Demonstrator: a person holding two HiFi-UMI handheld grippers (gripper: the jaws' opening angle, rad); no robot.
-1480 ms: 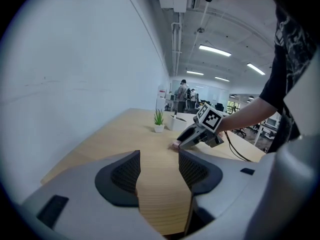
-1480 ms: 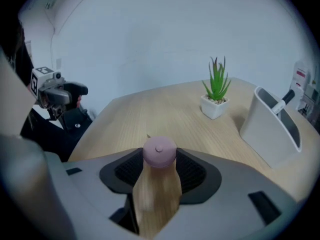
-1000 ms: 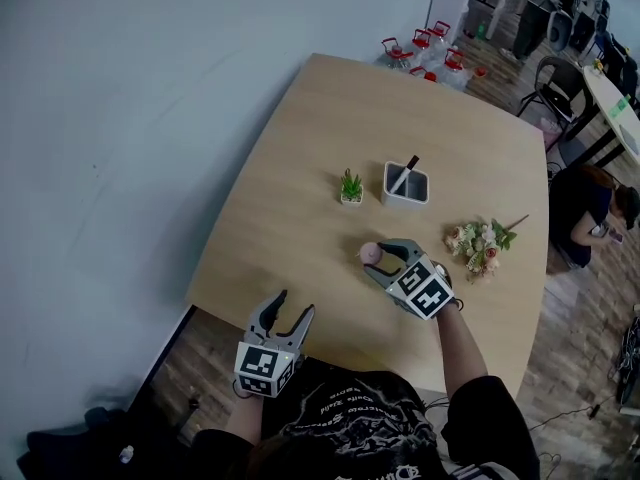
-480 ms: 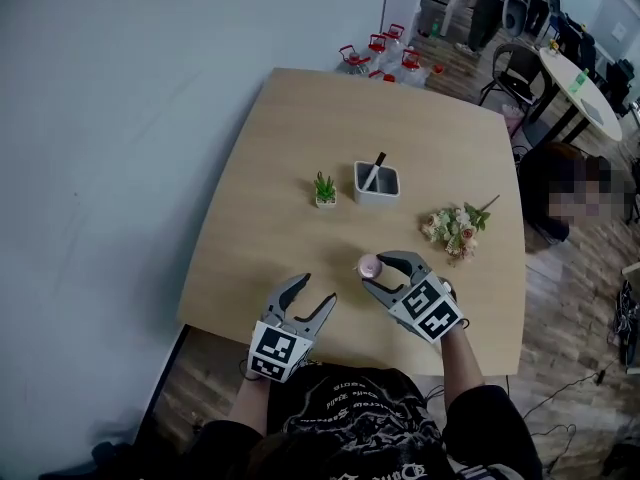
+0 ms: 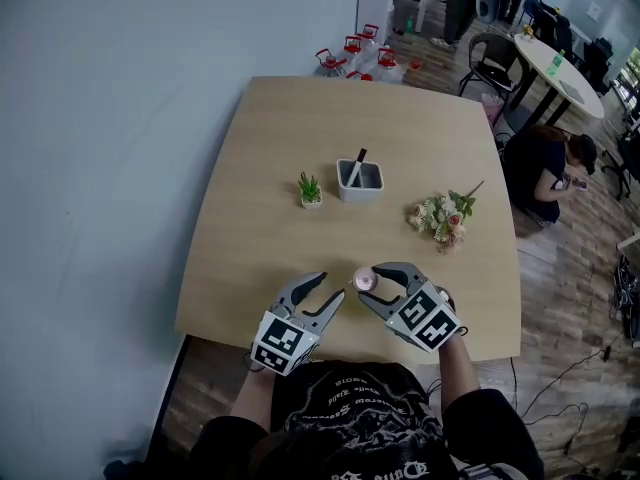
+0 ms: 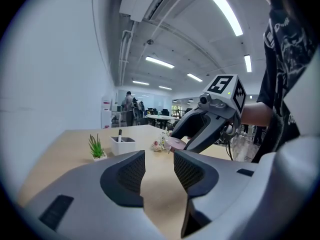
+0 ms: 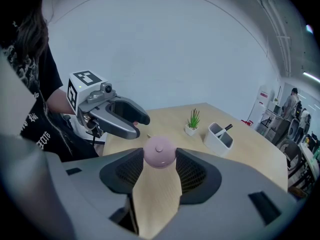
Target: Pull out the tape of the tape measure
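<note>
The tape measure (image 7: 159, 153) is a small round pink case with a button at its centre. It is held just above the near edge of the table (image 5: 300, 118), right of the person's middle. The right tool (image 5: 368, 284) has it: the two pads press on opposite sides of the case, the jaws standing about as wide as the case itself.

The left tool (image 6: 159, 167) sits just to the left of it, tips pointed toward the case. Its jaws are closing, with only bare table showing between them — it holds nothing.

The case looks like smooth hard plastic, light and rigid, so it should bear a firm squeeze. Its curved rim gives the pads little flat surface, though, and it may swivel or slip out when the tape is tugged. A pull in line with the grip, not across it, would probably be safer.

The place to take hold is the tab at the tape's end, where it leaves the rim. I cannot make that tab out for certain in any view. It is likely thin and small, needing a nearly closed pinch at the very tips. The tape will probably resist with a light spring.

The small plant (image 5: 310, 190), pen holder (image 5: 360, 178) and flowers (image 5: 440, 218) lie farther off, well apart from the work.
</note>
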